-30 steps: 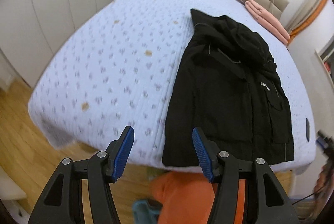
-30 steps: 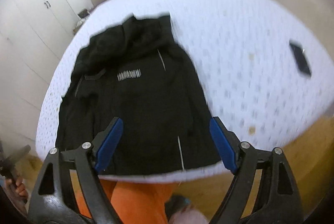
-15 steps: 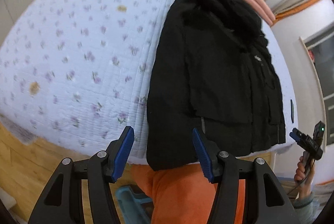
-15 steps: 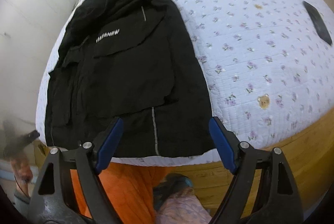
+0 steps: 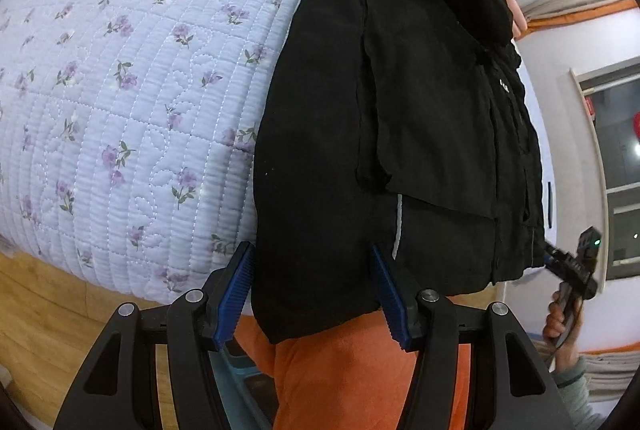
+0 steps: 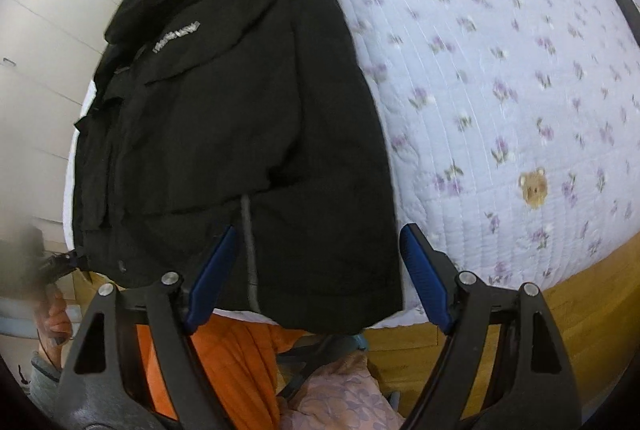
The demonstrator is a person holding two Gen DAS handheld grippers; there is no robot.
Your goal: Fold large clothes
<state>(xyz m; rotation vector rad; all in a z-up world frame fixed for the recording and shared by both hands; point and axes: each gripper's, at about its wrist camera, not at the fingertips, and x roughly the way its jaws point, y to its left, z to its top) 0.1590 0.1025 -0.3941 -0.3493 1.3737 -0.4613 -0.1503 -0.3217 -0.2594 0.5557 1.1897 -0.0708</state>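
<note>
A large black jacket (image 5: pixel 400 117) lies lengthwise on the bed with both sleeves folded over its front; its hem hangs a little over the near bed edge. It also shows in the right wrist view (image 6: pixel 240 117). My left gripper (image 5: pixel 314 288) is open, its blue pads either side of the hem's left corner. My right gripper (image 6: pixel 316 270) is open, its pads straddling the hem's right corner. Neither holds the cloth.
The bed has a pale blue floral quilt (image 5: pixel 132 77) with free surface left and right of the jacket (image 6: pixel 500 77). A dark phone (image 6: pixel 622 5) lies at the quilt's far right. Orange trousers (image 5: pixel 352 374) stand against the bed edge. Pink folded cloth (image 5: pixel 516 17) lies near the headboard.
Both grippers have moved down and in toward the jacket's hem, which now fills the gap between each pair of pads. Both stay open.
</note>
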